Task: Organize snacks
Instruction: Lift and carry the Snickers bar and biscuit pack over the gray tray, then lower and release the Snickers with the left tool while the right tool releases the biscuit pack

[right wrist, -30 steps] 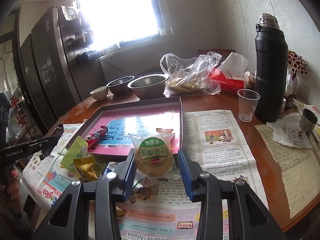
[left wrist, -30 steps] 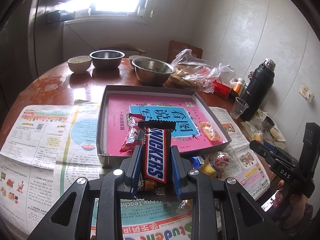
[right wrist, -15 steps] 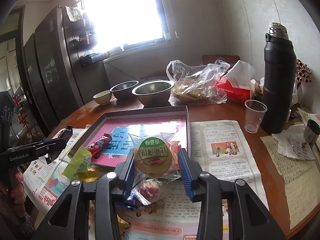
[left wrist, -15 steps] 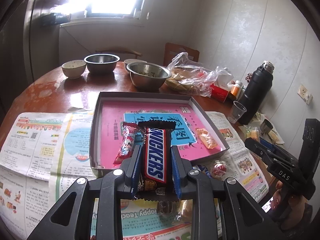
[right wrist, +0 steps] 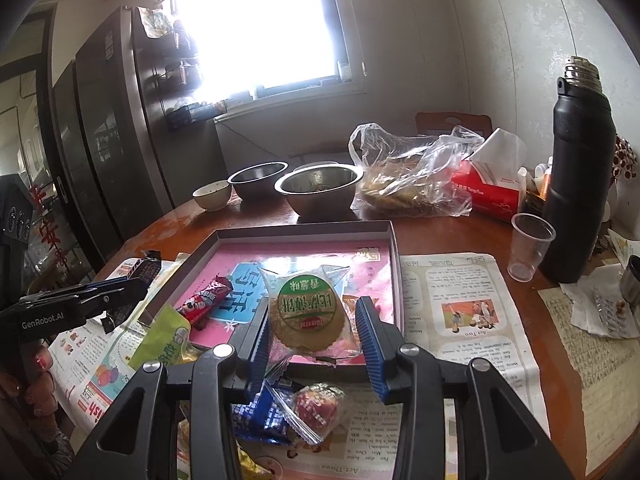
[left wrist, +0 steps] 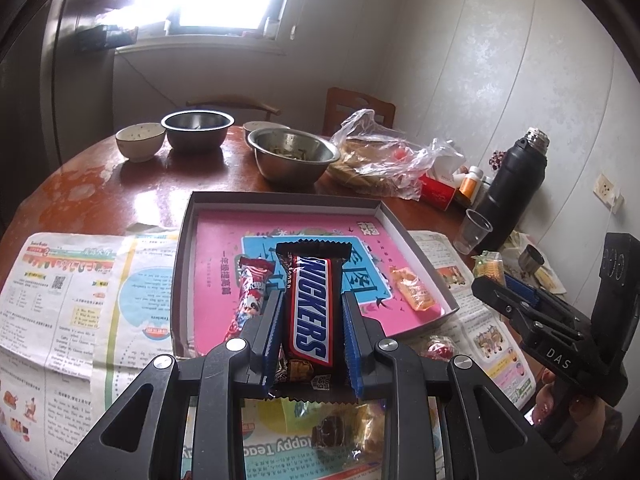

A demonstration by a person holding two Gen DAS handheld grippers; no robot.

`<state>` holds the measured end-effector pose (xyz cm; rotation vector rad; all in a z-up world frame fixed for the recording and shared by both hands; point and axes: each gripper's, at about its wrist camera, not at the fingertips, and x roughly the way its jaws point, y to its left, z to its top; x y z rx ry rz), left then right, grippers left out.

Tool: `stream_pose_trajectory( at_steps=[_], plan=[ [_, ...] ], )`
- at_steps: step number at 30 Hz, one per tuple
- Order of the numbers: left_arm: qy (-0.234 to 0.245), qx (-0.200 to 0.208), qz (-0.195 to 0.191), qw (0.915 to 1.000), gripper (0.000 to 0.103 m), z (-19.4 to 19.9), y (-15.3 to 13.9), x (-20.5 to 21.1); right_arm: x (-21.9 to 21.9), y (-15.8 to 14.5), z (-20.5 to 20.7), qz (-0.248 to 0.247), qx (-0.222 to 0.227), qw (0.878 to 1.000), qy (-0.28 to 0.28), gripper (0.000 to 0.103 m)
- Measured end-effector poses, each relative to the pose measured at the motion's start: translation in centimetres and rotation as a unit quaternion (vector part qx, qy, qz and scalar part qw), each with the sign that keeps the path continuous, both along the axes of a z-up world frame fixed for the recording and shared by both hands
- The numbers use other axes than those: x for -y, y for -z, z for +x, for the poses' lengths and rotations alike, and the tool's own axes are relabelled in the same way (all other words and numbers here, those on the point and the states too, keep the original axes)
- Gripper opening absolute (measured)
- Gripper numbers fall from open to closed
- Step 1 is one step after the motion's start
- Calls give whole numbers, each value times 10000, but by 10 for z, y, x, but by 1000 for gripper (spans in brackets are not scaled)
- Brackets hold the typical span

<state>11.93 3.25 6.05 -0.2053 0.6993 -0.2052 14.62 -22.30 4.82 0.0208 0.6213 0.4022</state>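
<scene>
While each hand-held gripper clamps a snack, the brown Snickers bar [left wrist: 312,312] and round clear-wrapped biscuit [right wrist: 306,312] look intact.

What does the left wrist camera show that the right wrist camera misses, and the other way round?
Left wrist only: the Snickers bar clamped face-on between the left gripper fingers, plus an orange candy in the tray.
Right wrist only: the round cracker packet held in the right gripper, and a blue wrapper below.
Both: the pink-lined tray, red wrapped snack, steel bowls and black flask.

"SNICKERS" on choc bar [left wrist: 312,312]; "GenRobot.AI" on left claw [right wrist: 120,294]; "DAS" on right claw [left wrist: 506,294].
</scene>
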Motion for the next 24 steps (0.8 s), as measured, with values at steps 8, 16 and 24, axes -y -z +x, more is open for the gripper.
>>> stream_pose_trajectory(
  at_steps=[8,16,24],
  plan=[
    [16,39,-44,10000,29,9,-1,-1,-8,0,8,-41,-4,10000,3,41],
    [-42,-24,-123,9999,29,20,5,-4,-15,6,18,-58,-82,9999,-16,41],
    [-51,-156,-142,9998,29,32,17,-4,-22,17,30,-90,-215,9997,-42,41]
  ],
)
